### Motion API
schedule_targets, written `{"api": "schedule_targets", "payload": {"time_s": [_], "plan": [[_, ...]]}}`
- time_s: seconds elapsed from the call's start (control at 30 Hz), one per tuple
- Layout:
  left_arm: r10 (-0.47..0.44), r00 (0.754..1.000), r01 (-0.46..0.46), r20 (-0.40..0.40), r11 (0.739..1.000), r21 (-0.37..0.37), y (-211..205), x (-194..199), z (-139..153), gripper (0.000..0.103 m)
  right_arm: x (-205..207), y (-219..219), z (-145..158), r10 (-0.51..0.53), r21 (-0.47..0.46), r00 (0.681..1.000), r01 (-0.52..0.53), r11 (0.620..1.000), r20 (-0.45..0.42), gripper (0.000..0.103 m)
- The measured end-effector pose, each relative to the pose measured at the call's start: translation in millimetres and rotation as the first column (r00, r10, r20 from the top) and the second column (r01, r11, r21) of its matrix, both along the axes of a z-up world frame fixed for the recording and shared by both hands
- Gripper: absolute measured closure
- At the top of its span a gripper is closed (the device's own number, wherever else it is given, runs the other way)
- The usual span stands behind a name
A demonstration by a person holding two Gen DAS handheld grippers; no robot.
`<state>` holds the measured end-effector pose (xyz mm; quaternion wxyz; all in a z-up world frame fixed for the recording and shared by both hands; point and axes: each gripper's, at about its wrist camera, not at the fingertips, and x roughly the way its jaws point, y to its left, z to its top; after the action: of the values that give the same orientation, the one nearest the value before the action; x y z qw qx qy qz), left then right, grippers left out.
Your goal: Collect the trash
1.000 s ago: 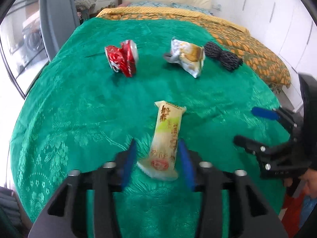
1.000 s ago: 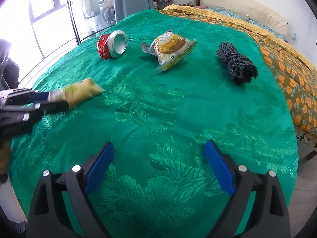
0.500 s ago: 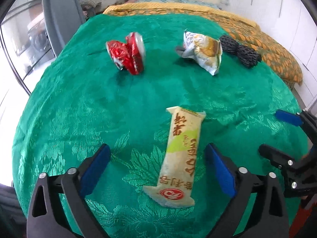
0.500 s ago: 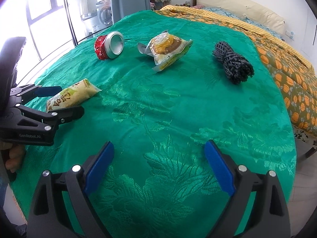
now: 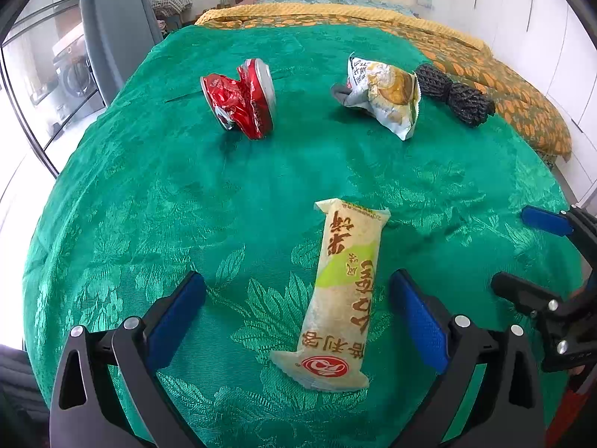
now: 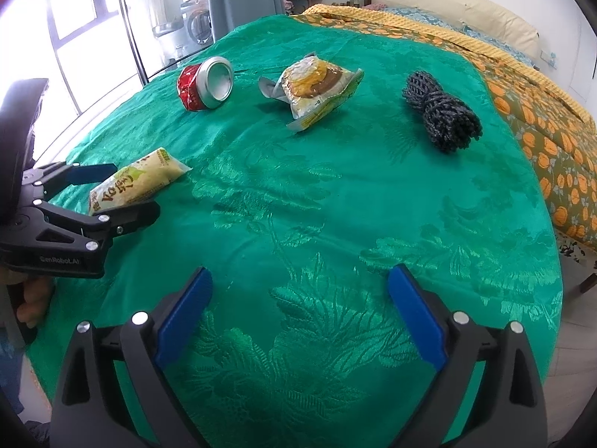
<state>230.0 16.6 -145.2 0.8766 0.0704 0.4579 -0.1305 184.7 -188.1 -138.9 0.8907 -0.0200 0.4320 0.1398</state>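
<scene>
A long beige-and-green snack wrapper (image 5: 343,295) lies flat on the green cloth (image 5: 149,194). My left gripper (image 5: 296,280) stands open around its near end, with both blue pads well clear of it. The right wrist view shows that wrapper (image 6: 138,183) between the left gripper's (image 6: 132,188) spread fingers. Farther back lie a crushed red can (image 5: 242,100) and a crumpled snack bag (image 5: 384,95). My right gripper (image 6: 300,274) hangs open over bare cloth at the near edge, holding nothing.
A bundle of black rope (image 6: 442,119) lies at the back right, beside the snack bag (image 6: 317,89). An orange-patterned bed (image 6: 541,119) runs along the right. A grey curtain (image 5: 108,26) and glass doors stand at the back left. A hand (image 6: 33,298) holds the left gripper.
My left gripper's jaws went from closed on the wrapper to wide apart, and the wrapper now rests loose on the cloth. The right gripper has stayed put.
</scene>
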Motion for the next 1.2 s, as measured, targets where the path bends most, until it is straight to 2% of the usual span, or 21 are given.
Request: {"api": "schedule_targets", "payload": {"time_s": [0.17, 0.3, 0.5, 0.6, 0.67, 0.7, 0.83, 0.9, 1.1, 1.2], "plan": [[0.001, 1.000, -0.001, -0.001, 1.000, -0.002, 0, 1, 0, 0.005, 27, -4, 6, -0.042, 0.033, 0.999, 0.043, 0.999, -0.012, 0.010], [0.000, 1.000, 0.000, -0.002, 1.000, -0.004, 0, 2, 1, 0.005, 70, 7, 16, -0.064, 0.063, 0.998, 0.064, 0.996, -0.009, 0.010], [0.002, 1.000, -0.002, -0.003, 1.000, -0.004, 0, 1, 1, 0.005, 141, 27, 30, -0.192, 0.176, 0.981, 0.195, 0.965, -0.039, 0.010], [0.002, 1.000, -0.002, -0.003, 1.000, -0.006, 0, 2, 0, 0.005, 162, 36, 29, -0.248, 0.177, 0.968, 0.253, 0.951, -0.049, 0.010], [0.003, 1.000, -0.003, -0.003, 1.000, -0.004, -1, 2, 0, 0.005, 172, 41, 24, -0.265, 0.144, 0.961, 0.273, 0.951, -0.076, 0.010], [0.003, 1.000, -0.003, -0.003, 1.000, -0.004, -1, 1, 0, 0.005, 175, 41, 21, -0.266, 0.139, 0.960, 0.277, 0.951, -0.088, 0.011], [0.003, 1.000, -0.003, -0.003, 1.000, -0.006, -1, 1, 0, 0.005, 170, 30, 20, -0.279, 0.104, 0.958, 0.284, 0.953, -0.068, 0.047], [0.003, 1.000, -0.003, -0.003, 1.000, -0.006, -1, 1, 0, 0.005, 163, 27, 21, -0.253, 0.082, 0.966, 0.256, 0.963, -0.047, 0.056], [0.003, 1.000, -0.003, -0.003, 1.000, -0.005, -2, 1, 0, 0.005, 125, 4, 32, -0.114, 0.072, 0.993, 0.117, 0.991, -0.036, 0.056], [0.004, 1.000, -0.004, -0.002, 1.000, -0.003, -2, 1, 0, 0.005, 97, -5, 40, 0.001, 0.069, 0.998, 0.003, 0.998, -0.059, 0.056]]}}
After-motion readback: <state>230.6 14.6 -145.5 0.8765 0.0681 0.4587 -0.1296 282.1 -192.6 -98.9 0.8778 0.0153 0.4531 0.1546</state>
